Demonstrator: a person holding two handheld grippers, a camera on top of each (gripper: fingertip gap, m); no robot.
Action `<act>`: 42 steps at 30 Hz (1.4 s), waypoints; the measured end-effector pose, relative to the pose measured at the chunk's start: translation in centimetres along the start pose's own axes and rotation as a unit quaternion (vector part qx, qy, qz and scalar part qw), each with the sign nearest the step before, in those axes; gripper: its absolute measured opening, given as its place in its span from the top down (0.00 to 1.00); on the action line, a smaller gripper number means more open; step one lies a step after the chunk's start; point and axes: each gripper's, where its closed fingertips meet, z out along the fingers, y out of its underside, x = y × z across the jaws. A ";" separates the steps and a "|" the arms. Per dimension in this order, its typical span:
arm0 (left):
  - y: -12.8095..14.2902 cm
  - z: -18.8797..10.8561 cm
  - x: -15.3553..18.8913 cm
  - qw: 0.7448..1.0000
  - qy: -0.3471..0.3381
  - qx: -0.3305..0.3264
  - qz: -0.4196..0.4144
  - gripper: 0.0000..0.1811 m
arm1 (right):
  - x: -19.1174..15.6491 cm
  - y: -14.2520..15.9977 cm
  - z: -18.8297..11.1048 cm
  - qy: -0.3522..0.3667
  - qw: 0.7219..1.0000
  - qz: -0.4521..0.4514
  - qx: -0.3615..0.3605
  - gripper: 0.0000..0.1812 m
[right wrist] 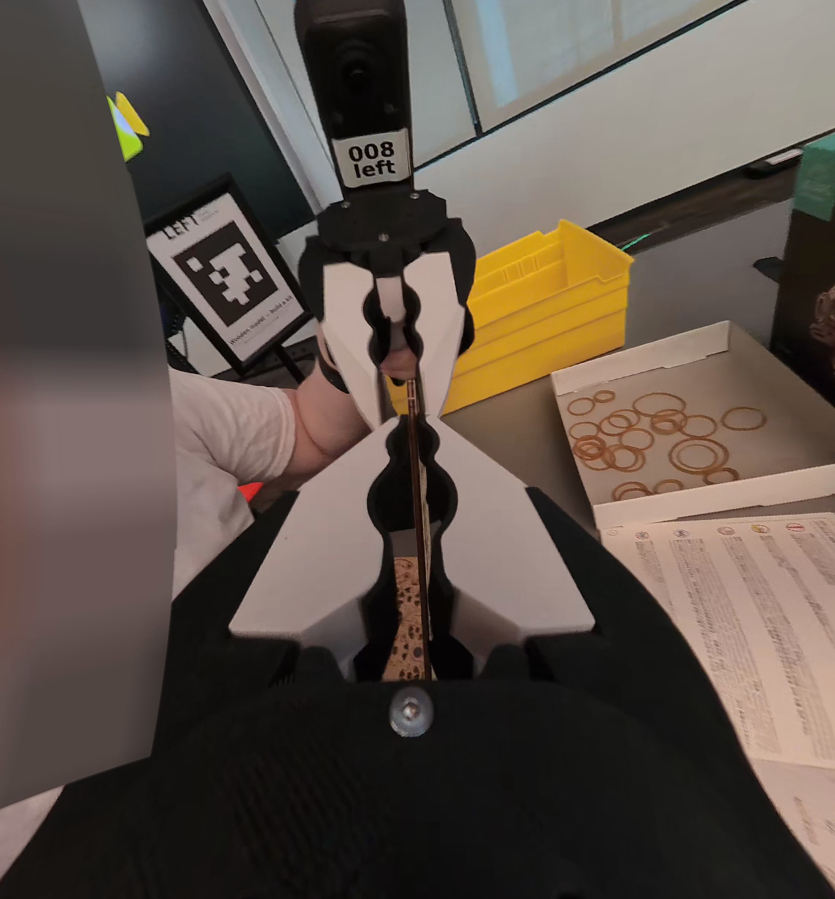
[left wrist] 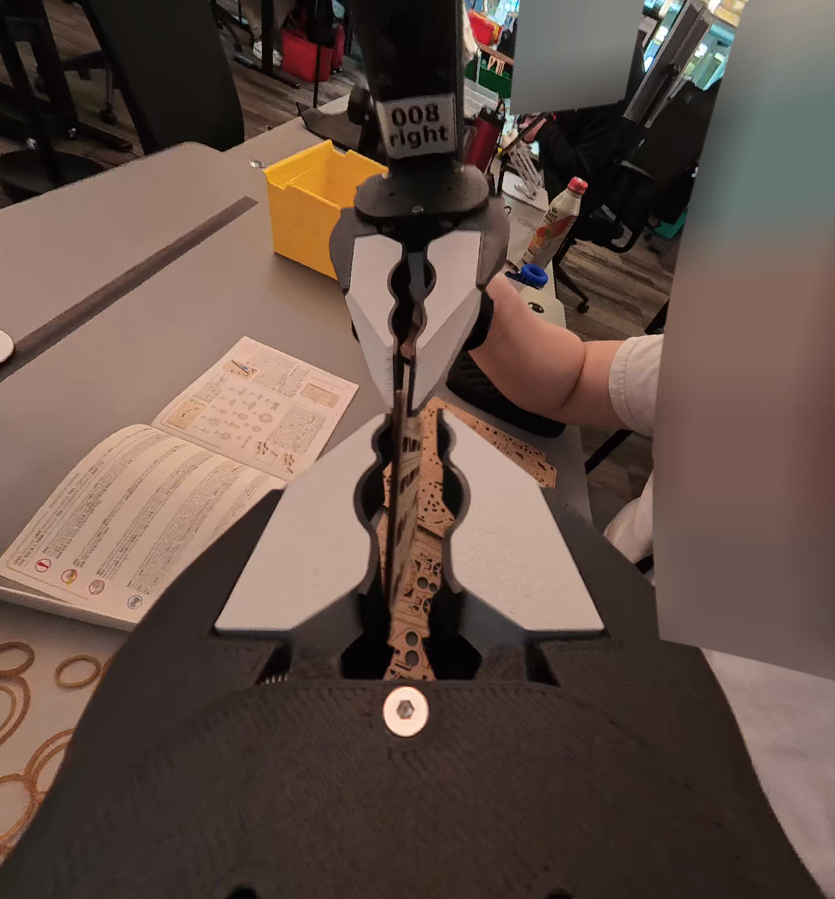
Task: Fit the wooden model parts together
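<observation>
Wooden sheet (left wrist: 398, 491) stands edge-on, pinched from both ends by my left gripper (left wrist: 408, 423) and, at twelve o'clock, my right gripper (left wrist: 402, 396), probably steadying it for fitting.

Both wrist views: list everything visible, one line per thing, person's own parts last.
Thin laser-cut wooden parts sheet: one, tan, held on edge between both grippers.
Second cut wooden sheet: one, tan, flat on the table.
Open printed instruction booklet: one, white, on the grey table.
Yellow plastic bin: one, far table side.
Rubber bands: many, tan, in a shallow white cardboard tray.
Drink bottle: one, red cap, behind.
Framed marker sign: one, black-and-white.
Left hand-held gripper: closed on the sheet.
Right hand-held gripper: closed on the sheet.
</observation>
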 end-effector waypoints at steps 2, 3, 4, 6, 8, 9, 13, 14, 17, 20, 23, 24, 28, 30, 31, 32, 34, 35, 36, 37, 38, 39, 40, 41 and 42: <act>-0.7 -0.6 0.0 1.000 -0.002 0.017 0.008 0.93 | 0.0 0.2 0.0 0.010 1.000 -0.013 -0.011 0.99; -1.1 -1.0 0.0 0.999 -0.007 0.027 0.019 0.94 | 0.0 0.2 -0.1 0.013 1.000 -0.017 -0.015 0.99; -1.3 -1.3 0.0 0.999 -0.014 0.034 0.033 0.96 | -0.2 0.2 -0.1 0.013 1.000 -0.020 -0.017 0.99; -1.2 -1.4 0.1 0.998 -0.023 0.027 0.060 0.97 | -0.4 0.3 0.0 0.013 0.999 -0.026 -0.023 0.99; -0.9 -1.1 0.2 0.997 -0.030 0.014 0.074 0.97 | -0.4 0.5 0.1 0.018 0.999 -0.033 -0.031 0.99; -0.9 -1.0 0.1 0.996 -0.033 0.014 0.078 0.99 | -0.4 0.6 0.2 0.019 0.999 -0.035 -0.034 0.99; -0.7 -0.9 0.1 0.997 -0.024 0.013 0.071 0.99 | -0.4 0.9 0.2 0.020 0.998 -0.040 -0.043 0.99; -0.6 -0.9 0.1 0.997 -0.022 0.012 0.067 0.99 | -0.4 0.9 0.3 0.021 0.998 -0.041 -0.043 0.99; -0.7 -0.9 0.1 0.997 -0.021 0.014 0.066 1.00 | -0.3 0.8 0.3 0.022 0.998 -0.046 -0.038 0.99; -1.1 -1.1 0.1 0.997 -0.024 0.023 0.068 1.00 | -0.4 0.4 0.3 0.010 0.999 -0.033 -0.018 0.99; -1.3 -1.2 0.1 0.997 -0.025 0.033 0.066 1.00 | -0.4 0.1 0.3 -0.003 1.000 -0.018 -0.001 0.99; -1.3 -1.2 0.1 0.997 -0.024 0.031 0.065 1.00 | -0.4 0.1 0.3 -0.005 1.000 -0.018 -0.004 0.99; -1.1 -1.1 0.1 0.998 -0.018 0.028 0.058 1.00 | -0.5 0.3 0.4 0.005 0.999 -0.036 -0.014 1.00; -1.0 -1.1 0.1 0.998 -0.015 0.026 0.055 1.00 | -0.5 0.4 0.3 0.013 0.999 -0.046 -0.020 1.00; -1.0 -1.1 0.1 0.998 -0.016 0.026 0.058 1.00 | -0.4 0.4 0.3 0.017 0.998 -0.049 -0.022 1.00; -1.0 -1.0 0.1 0.998 -0.019 0.025 0.063 1.00 | -0.4 0.5 0.3 0.019 0.998 -0.052 -0.024 0.99; -0.7 -0.9 0.0 0.997 -0.027 0.014 0.071 0.99 | -0.2 0.7 0.3 0.026 0.997 -0.057 -0.033 1.00; -0.6 -0.9 -0.1 0.997 -0.030 0.010 0.072 0.99 | -0.2 0.8 0.4 0.030 0.997 -0.063 -0.036 0.99; -0.6 -0.9 -0.1 0.997 -0.031 0.010 0.073 0.99 | -0.2 0.8 0.4 0.033 0.997 -0.067 -0.037 0.99; -0.6 -0.9 -0.1 0.997 -0.029 0.010 0.073 0.99 | -0.2 0.8 0.4 0.034 0.996 -0.069 -0.039 0.99; -0.6 -0.9 0.0 0.997 -0.028 0.009 0.072 0.99 | -0.2 0.8 0.4 0.035 0.996 -0.072 -0.042 0.99; -0.5 -0.9 -0.1 0.997 -0.028 0.007 0.070 0.98 | -0.2 0.9 0.4 0.037 0.996 -0.075 -0.043 0.99; -0.5 -0.8 -0.1 0.997 -0.028 0.005 0.068 0.98 | -0.2 0.8 0.4 0.039 0.995 -0.077 -0.043 0.99; -0.4 -0.8 -0.1 0.997 -0.027 0.005 0.067 0.98 | -0.2 0.9 0.4 0.040 0.995 -0.078 -0.044 0.99; -0.4 -0.8 -0.1 0.997 -0.025 0.005 0.066 0.98 | -0.2 0.9 0.4 0.040 0.995 -0.079 -0.045 0.99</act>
